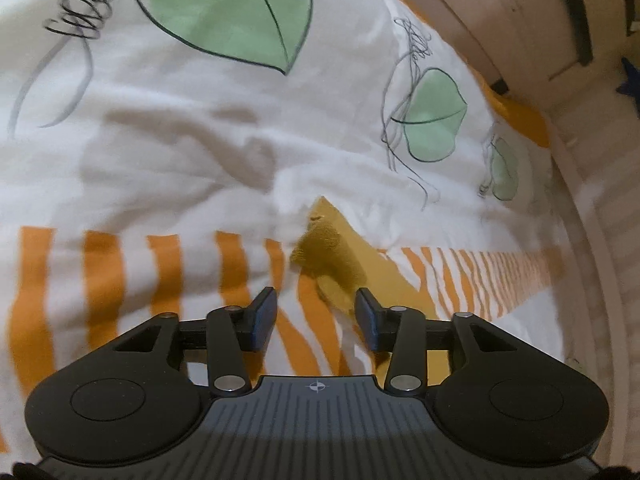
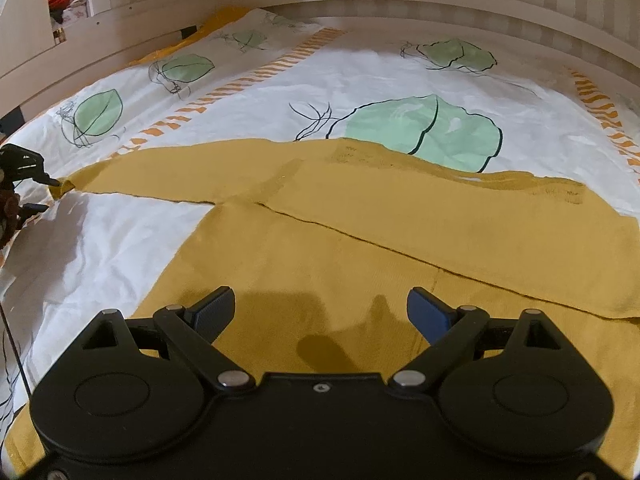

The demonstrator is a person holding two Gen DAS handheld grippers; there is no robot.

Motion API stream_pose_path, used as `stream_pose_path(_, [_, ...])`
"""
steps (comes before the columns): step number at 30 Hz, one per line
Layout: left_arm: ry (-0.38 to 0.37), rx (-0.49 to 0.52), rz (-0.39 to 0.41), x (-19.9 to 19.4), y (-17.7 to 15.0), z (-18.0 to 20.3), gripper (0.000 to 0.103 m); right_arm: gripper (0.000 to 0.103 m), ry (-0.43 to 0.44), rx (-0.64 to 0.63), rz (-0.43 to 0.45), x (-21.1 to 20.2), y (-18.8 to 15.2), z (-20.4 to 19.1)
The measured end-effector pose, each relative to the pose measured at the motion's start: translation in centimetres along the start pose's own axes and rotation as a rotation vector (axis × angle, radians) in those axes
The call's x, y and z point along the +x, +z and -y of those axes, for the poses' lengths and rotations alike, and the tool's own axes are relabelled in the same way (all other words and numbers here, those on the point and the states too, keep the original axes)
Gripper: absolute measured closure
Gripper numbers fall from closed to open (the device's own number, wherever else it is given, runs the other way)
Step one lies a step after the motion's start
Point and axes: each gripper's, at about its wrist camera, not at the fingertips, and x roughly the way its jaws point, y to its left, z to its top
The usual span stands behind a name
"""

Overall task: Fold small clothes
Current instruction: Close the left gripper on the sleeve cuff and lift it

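Two hand-held grippers agape | left point(image 1: 316, 314) at mustard sweater's point(image 2: 360, 248) cuff point(image 1: 320, 256) | right point(image 2: 320, 312) over body

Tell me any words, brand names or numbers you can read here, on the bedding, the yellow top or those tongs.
None to read.
The bedspread carries only leaf drawings and scribbles.
The yellow top shows no label.
The left tongs bear only a small crosshair mark; the right tongs bear nothing.

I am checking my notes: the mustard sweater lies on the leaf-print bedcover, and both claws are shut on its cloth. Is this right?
Not quite. The mustard sweater lies on the leaf-print bedcover, but the left claw and right claw are both open, as each wrist view shows.
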Motion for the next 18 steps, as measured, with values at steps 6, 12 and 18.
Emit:
stream_pose_path(6, [-0.095, 0.047, 0.004, 2.6, 1.3, -0.1, 0.055, 0.010, -0.002, -0.015, 0.013, -0.4, 0.0, -0.3])
stream_pose_path(12, [-0.134, 0.099, 0.006, 3.3, 1.8, 0.4, 0.055, 0.010, -0.004, 0.014, -0.002, 0.2, -0.1, 0.2])
stream_pose_path(18, [-0.072, 0.239, 0.032, 3.2, 1.0, 2.3, 0.094, 0.010, -0.012, 0.006, -0.011, 0.2, -0.4, 0.3])
